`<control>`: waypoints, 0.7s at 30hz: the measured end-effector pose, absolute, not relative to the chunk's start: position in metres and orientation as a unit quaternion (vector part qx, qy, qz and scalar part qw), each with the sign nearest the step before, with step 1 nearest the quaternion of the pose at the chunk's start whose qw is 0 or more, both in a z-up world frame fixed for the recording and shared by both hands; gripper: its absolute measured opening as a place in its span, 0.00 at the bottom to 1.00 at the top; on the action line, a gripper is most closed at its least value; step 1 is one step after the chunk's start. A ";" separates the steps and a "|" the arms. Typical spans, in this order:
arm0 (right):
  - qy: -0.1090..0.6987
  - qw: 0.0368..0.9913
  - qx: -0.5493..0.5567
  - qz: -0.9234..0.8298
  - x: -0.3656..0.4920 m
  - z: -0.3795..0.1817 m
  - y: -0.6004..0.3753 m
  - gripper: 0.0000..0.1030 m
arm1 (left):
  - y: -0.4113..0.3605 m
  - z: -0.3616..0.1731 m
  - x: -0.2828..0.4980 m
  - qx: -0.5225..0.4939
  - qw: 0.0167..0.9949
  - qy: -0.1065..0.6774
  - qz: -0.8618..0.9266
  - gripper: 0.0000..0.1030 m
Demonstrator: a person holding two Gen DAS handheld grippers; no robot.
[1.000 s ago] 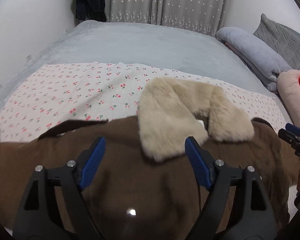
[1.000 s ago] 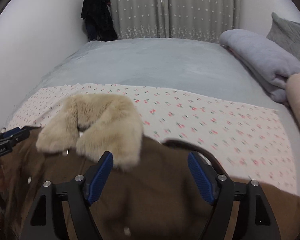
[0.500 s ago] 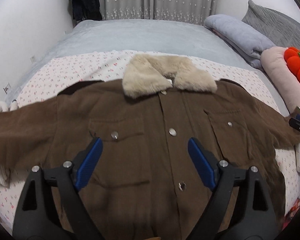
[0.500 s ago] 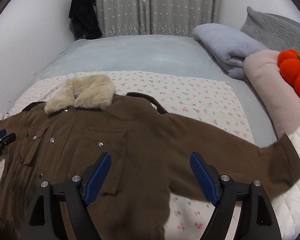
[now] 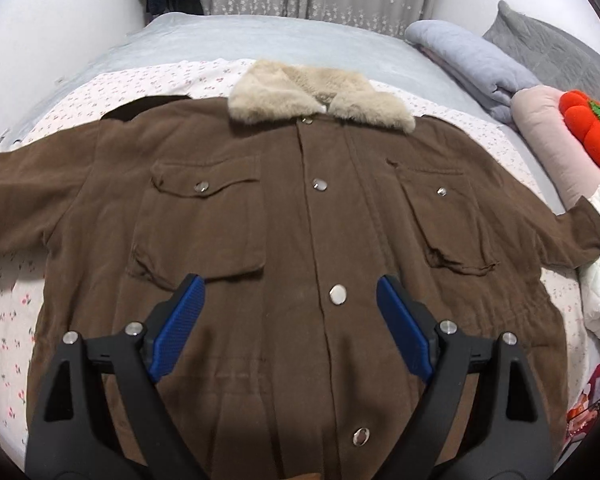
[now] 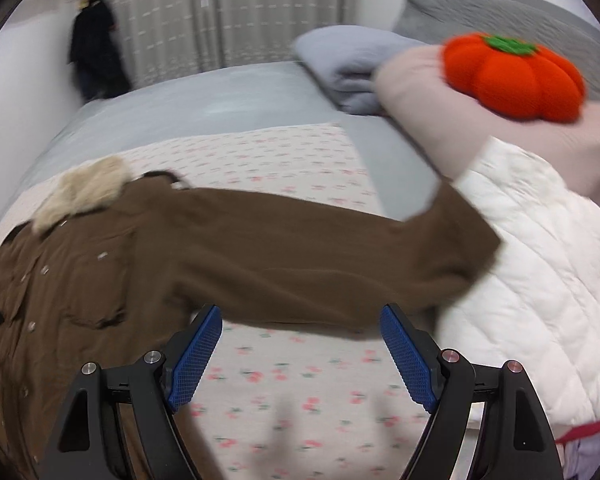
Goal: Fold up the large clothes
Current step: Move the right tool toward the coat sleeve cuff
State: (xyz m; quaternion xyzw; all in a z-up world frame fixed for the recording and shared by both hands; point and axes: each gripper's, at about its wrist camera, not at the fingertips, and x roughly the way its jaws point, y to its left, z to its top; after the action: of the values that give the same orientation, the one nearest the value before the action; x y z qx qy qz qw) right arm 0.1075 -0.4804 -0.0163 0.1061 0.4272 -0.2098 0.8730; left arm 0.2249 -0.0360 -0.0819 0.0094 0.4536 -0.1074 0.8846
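Observation:
A brown jacket [image 5: 300, 220] with a beige fur collar [image 5: 320, 96] lies face up, buttoned, sleeves spread, on a floral sheet [image 5: 12, 320] on the bed. My left gripper [image 5: 290, 292] is open and empty above the jacket's lower front. In the right wrist view the jacket [image 6: 80, 280] lies at the left and its right sleeve [image 6: 320, 264] stretches across to a white quilted garment [image 6: 540, 300]. My right gripper [image 6: 300, 320] is open and empty just in front of that sleeve, over the floral sheet [image 6: 300, 380].
A grey blanket [image 5: 260, 40] covers the far bed. A folded grey-blue quilt [image 5: 472, 56], a pink pillow [image 5: 552, 140] and an orange pumpkin plush [image 5: 592, 128] lie at the right. Dark clothes [image 6: 94, 52] hang by the curtain.
Both grippers pulled back from the collar, so the whole jacket now shows spread flat. The right gripper swung right toward the sleeve and the white garment. Both stay open.

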 end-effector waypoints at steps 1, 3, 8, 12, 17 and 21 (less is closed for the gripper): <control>0.426 0.871 0.115 -0.216 0.104 -0.017 -0.490 0.81 | -0.036 -0.084 0.225 0.010 0.883 0.458 -0.103 0.85; 0.426 0.865 0.141 -0.224 0.097 -0.020 -0.511 0.81 | -0.038 -0.088 0.224 0.011 0.879 0.465 -0.103 0.85; 0.433 0.847 0.204 -0.232 0.093 -0.041 -0.540 0.81 | -0.046 -0.094 0.224 0.017 0.872 0.476 -0.108 0.85; 0.465 0.818 0.241 -0.238 0.106 -0.072 -0.551 0.81 | -0.050 -0.105 0.227 0.006 0.864 0.493 -0.104 0.85; 0.459 0.806 0.276 -0.254 0.124 -0.093 -0.561 0.81 | -0.052 -0.113 0.227 -0.001 0.854 0.510 -0.103 0.85; 0.444 0.796 0.277 -0.304 0.134 -0.103 -0.572 0.81 | -0.054 -0.111 0.229 0.012 0.855 0.510 -0.096 0.85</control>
State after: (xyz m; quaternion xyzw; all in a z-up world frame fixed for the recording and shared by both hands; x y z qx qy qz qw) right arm 0.1337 -0.5715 -0.1030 0.2770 0.4442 -0.3038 0.7961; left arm 0.2291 -0.0540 -0.1110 0.0122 0.5100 -0.0956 0.8547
